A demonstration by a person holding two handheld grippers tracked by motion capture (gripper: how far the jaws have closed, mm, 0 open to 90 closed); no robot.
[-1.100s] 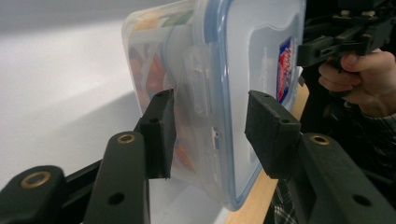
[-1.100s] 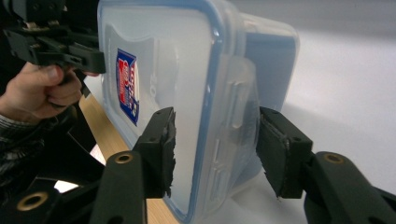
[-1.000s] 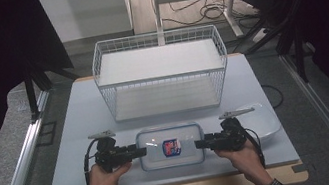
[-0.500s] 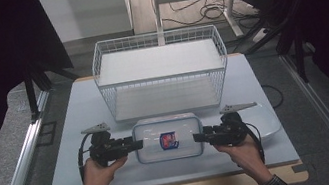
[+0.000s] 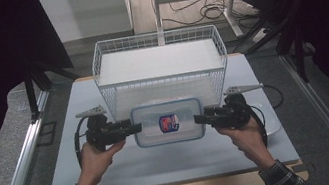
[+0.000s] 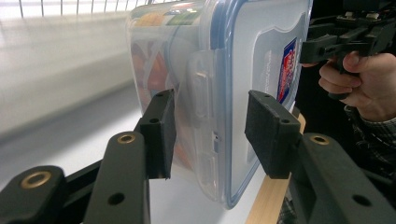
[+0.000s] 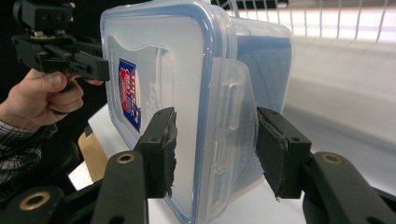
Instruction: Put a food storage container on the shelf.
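A clear plastic food container (image 5: 167, 122) with a blue-rimmed lid and a red and blue sticker hangs above the table, just in front of the wire basket. My left gripper (image 5: 135, 127) is shut on its left end and my right gripper (image 5: 197, 118) on its right end. In the left gripper view the pads (image 6: 161, 133) clamp the container's (image 6: 233, 56) latch end from the lid side and the bottom side; orange food shows inside. The right gripper view has the same grip (image 7: 215, 149) on the other latch of the container (image 7: 187, 70), with the left gripper (image 7: 93, 65) beyond.
A white wire basket (image 5: 160, 63) with an upper shelf stands at the back middle of the pale table (image 5: 164, 163). A white plate (image 5: 271, 122) lies to the right, under my right hand. A wooden strip runs along the table's near edge.
Both hands have risen together, carrying the container up off the table. It now hangs level with the basket's lower front.
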